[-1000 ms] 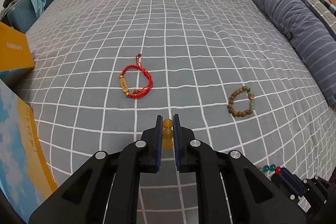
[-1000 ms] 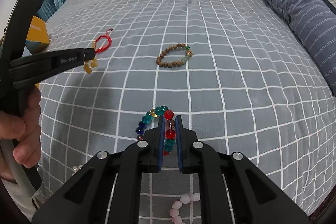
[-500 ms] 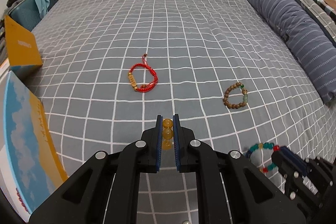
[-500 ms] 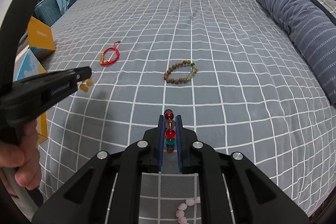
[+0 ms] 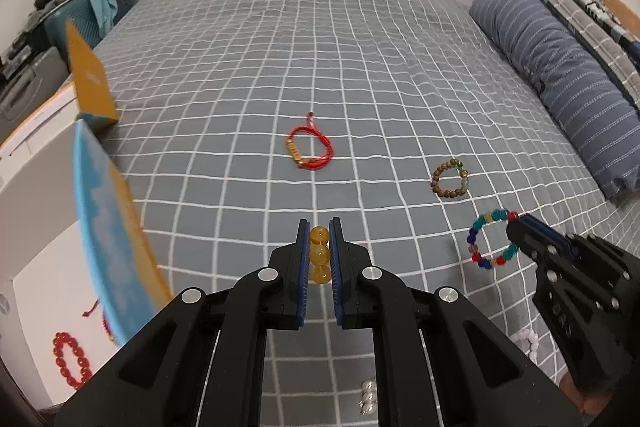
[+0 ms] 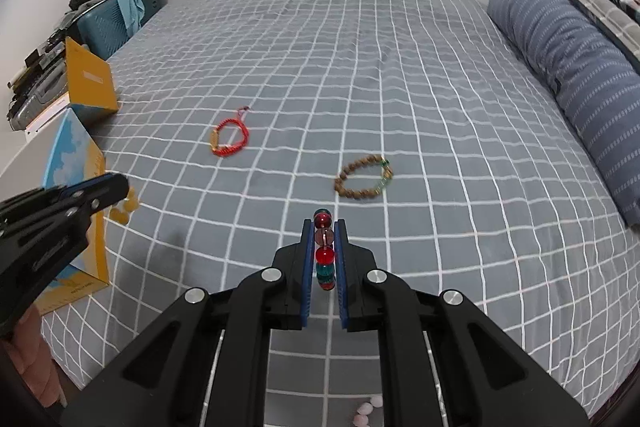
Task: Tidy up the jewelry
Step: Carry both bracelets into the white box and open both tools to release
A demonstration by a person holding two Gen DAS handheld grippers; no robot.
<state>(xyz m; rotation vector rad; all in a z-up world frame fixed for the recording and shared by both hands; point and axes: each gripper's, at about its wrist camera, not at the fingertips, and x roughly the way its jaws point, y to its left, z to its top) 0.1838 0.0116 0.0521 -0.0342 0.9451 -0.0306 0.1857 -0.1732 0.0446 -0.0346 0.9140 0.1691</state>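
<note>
While both bracelets hang clear of the bed, the scene reads as a carry toward the box at the bed's left edge.

Left tongs [image 5: 319,253]: narrow, clamped on the amber bead bracelet [image 5: 319,254], which dangles between the pads above the checked bed [image 5: 360,75].

Right tongs [image 6: 324,251]: narrow, clamped on the multicolour bead bracelet [image 6: 324,259]; the left view shows its full loop hanging free.

Just changed: a second ago both sets of tongs sat low over the bedspread with the coloured loop partly lying on it; now both are higher and the left view has swung toward the bed's left edge, so the white box interior has come into sight.

Meaning for the task: two pieces are lifted and look ready to be dropped in the box; I judge the task partly done.

Still on the bed: red cord bracelet [image 5: 310,149] near the middle, wooden bead bracelet [image 5: 450,179] toward the right edge by the blue striped pillow [image 5: 560,79].

Left view only: a red bead bracelet [image 5: 71,361] already lying in the white box [image 5: 44,267] behind its blue-and-yellow lid [image 5: 108,227]; a silver bead piece [image 5: 368,395] and a white bead piece [image 5: 528,341] near the bed's near edge.

Right view only: a pink bead piece [image 6: 366,411] at the near edge, and part of the person's hand [image 6: 32,359] on the left tool.
</note>
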